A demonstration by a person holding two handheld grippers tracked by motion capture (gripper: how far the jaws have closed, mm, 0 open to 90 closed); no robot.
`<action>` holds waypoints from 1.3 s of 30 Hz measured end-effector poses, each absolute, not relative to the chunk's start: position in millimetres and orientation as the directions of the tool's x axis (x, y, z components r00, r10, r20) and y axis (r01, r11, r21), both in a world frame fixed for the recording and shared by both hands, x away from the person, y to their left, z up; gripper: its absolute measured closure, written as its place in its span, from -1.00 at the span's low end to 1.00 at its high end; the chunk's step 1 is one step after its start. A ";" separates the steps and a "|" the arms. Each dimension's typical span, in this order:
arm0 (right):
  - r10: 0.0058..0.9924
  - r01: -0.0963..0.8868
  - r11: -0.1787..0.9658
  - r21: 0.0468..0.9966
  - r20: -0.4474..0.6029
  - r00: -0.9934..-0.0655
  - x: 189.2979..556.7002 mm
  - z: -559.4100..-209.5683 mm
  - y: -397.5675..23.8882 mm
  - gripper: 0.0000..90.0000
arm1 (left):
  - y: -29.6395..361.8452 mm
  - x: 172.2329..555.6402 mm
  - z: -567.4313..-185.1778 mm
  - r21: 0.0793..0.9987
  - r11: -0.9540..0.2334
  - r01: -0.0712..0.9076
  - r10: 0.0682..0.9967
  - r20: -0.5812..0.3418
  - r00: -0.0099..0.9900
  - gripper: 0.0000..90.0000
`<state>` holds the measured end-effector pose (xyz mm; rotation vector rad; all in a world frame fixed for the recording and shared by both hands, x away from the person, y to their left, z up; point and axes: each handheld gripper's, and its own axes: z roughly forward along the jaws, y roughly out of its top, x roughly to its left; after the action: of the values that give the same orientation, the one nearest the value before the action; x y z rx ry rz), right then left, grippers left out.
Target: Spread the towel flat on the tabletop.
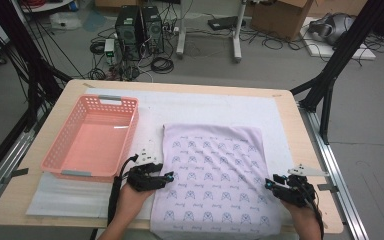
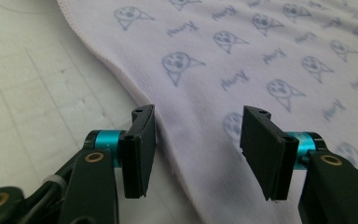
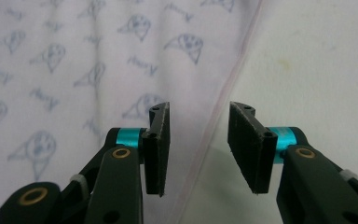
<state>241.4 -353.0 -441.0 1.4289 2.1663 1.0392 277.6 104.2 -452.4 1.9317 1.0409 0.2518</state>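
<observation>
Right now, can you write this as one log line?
left tongs: open, at cloth's left edge | right tongs: open, at right edge | basket: left

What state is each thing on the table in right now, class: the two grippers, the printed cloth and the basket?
Left gripper: jaws open, over the cloth's left edge.
Right gripper: jaws open, straddling the cloth's right edge.
Pale lilac printed cloth: spread flat, near end hanging over the table edge.
Pink plastic lattice basket: upright, empty.

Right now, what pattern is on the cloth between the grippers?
Pale lilac cloth with repeated blue dog-face prints and small script words; clearest in the left gripper view.
</observation>
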 end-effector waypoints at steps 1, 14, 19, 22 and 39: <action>0.894 0.641 0.235 0.730 0.095 -0.437 238.4 -442.7 -353.7 0.29 | 104.8 274.5 -452.7 0.787 -0.238 0.570 0.747 -0.227 0.625 0.01; 0.876 0.647 0.262 0.716 0.105 -0.471 217.6 -443.6 -351.6 0.85 | 118.4 254.0 -452.6 0.771 -0.239 0.590 0.762 -0.227 0.606 0.94; 0.859 0.635 0.279 0.721 0.107 -0.500 215.8 -442.4 -344.7 0.89 | 141.9 242.4 -451.1 0.766 -0.244 0.594 0.768 -0.221 0.601 0.95; 0.865 0.644 0.268 0.716 0.116 -0.489 212.3 -442.4 -349.6 0.91 | 141.8 240.5 -452.2 0.771 -0.235 0.592 0.766 -0.228 0.601 0.95; 0.859 0.643 0.280 0.713 0.113 -0.500 198.3 -442.4 -360.3 0.92 | 138.8 222.5 -451.1 0.771 -0.285 0.569 0.735 -0.205 0.647 0.96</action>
<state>198.3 -360.3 -442.4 1.3730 2.2601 1.0440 222.5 138.8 -451.1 1.9810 1.0187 0.2366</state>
